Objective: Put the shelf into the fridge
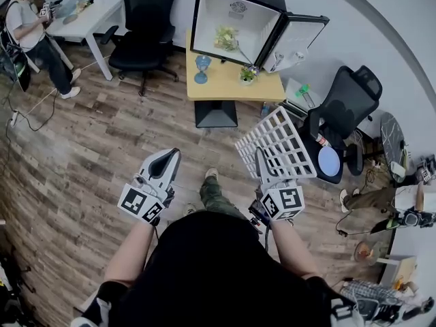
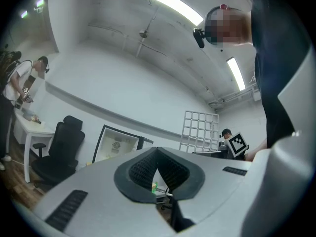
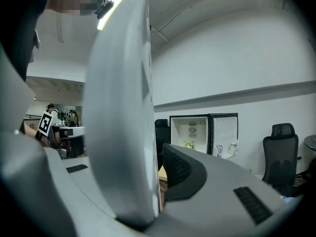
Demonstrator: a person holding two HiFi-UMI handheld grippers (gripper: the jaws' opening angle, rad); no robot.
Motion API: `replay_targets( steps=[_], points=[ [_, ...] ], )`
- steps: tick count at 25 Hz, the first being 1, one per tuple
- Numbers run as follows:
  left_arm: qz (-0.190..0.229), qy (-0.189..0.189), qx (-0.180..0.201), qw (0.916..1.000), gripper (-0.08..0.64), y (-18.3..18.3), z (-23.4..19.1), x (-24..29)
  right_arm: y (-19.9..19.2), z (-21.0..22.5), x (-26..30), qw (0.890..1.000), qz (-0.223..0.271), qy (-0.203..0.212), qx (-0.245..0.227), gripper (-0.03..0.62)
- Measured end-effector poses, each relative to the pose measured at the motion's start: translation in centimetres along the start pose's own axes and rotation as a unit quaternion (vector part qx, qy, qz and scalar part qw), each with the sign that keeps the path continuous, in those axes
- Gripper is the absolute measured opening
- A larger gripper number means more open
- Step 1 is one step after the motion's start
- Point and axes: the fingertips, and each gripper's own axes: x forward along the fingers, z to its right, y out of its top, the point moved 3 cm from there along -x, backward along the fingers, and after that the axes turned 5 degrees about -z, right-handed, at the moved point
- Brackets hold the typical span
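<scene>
The small fridge (image 1: 235,22) stands open on a yellow table (image 1: 221,84), its door swung to the right. In the head view a white grid shelf (image 1: 276,142) is held up, tilted, in front of me, short of the table. My right gripper (image 1: 262,161) is shut on the shelf's near edge. In the right gripper view the shelf (image 3: 123,107) fills the left as a broad white band between the jaws, with the fridge (image 3: 202,132) beyond it. My left gripper (image 1: 167,158) is shut and holds nothing; from its own view the shelf (image 2: 200,130) and fridge (image 2: 118,143) show ahead.
Greenish items (image 1: 226,38) sit inside the fridge. A blue vase (image 1: 202,67) and a small plant (image 1: 247,75) stand on the table. A black office chair (image 1: 146,26) and a white desk (image 1: 85,12) with a person (image 1: 34,33) are at the left; another black chair (image 1: 347,101) is at the right.
</scene>
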Motion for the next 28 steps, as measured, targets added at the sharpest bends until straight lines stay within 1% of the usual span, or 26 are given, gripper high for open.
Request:
replay_targets(
  steps=[5,13,19,28],
  points=[
    [0.000,0.009,0.004,1.0000,0.020,0.3,-1.0,1.0,0.0,0.5,1.5,1.000,-0.002,0.007,0.003,0.091],
    [-0.006,0.021,0.009,0.9997,0.018,0.6,-3.7,3.8,0.8,2.2,5.7,1.000,-0.001,0.018,0.007,0.091],
    [-0.011,0.018,0.016,0.9997,0.018,1.2,-5.6,6.8,1.3,3.6,8.7,1.000,-0.005,0.022,0.016,0.091],
    [-0.011,0.021,0.010,0.9997,0.018,1.6,-8.1,10.5,1.2,5.8,11.8,0.999,-0.018,0.024,0.026,0.091]
  ],
)
